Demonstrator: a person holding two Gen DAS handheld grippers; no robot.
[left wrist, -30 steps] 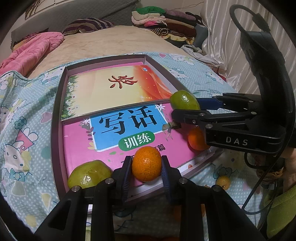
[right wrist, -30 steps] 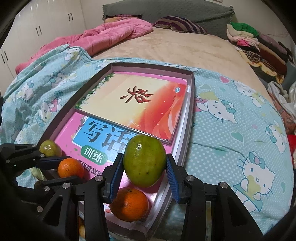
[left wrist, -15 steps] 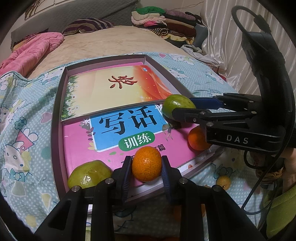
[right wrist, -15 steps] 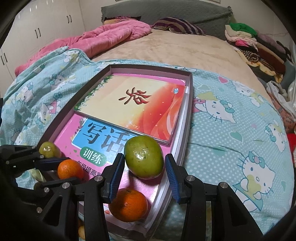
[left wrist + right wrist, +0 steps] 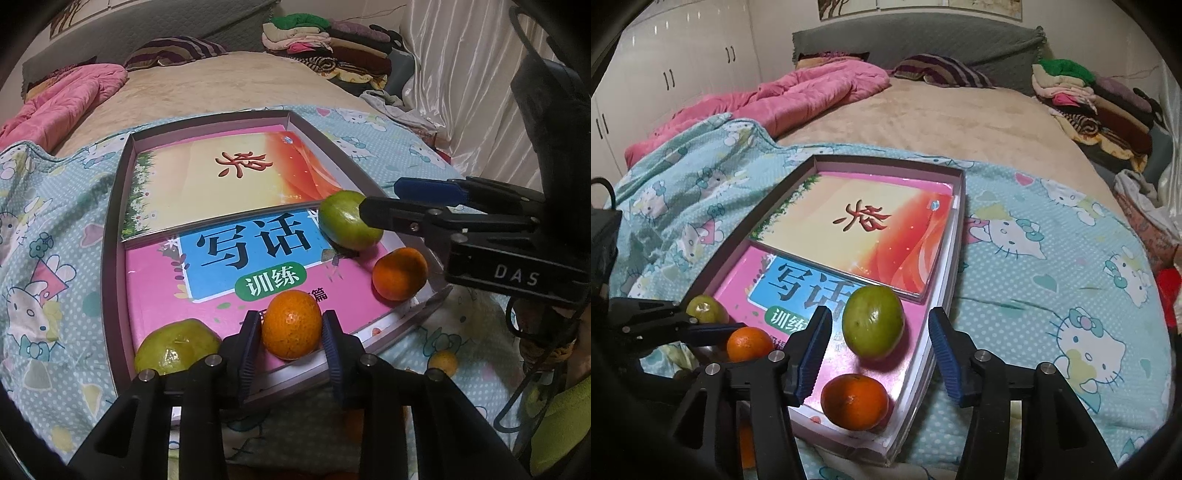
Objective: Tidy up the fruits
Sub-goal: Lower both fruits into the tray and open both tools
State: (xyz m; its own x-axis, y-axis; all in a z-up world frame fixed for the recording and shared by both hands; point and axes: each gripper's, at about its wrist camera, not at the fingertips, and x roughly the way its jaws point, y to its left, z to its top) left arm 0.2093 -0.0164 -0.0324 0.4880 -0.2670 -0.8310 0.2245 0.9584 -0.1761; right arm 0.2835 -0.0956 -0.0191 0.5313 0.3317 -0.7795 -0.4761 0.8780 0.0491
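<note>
A shallow box (image 5: 110, 229) on the bed holds two books. My left gripper (image 5: 291, 315) is at the box's near edge with an orange (image 5: 291, 325) between its pads. The orange rests on the pink book (image 5: 155, 288); the jaws are opening but the pads still look in contact. A green fruit (image 5: 873, 321) lies on the same book between the pads of my right gripper (image 5: 877, 312), whose jaws are opening with a clear gap on both sides. A second orange (image 5: 855, 400) sits just nearer, and a green citrus (image 5: 177, 345) lies in the box's near left corner.
An orange-and-cream book (image 5: 229, 184) fills the far half of the box. A small yellow fruit (image 5: 443, 362) lies on the patterned bedspread (image 5: 1052, 295) outside the box. A pink quilt (image 5: 798, 96) and stacked clothes (image 5: 1089, 96) lie further back on the bed.
The right jaws have spread and let go of the green fruit, which has come down onto the pink book. The left gripper stays put around its orange.
</note>
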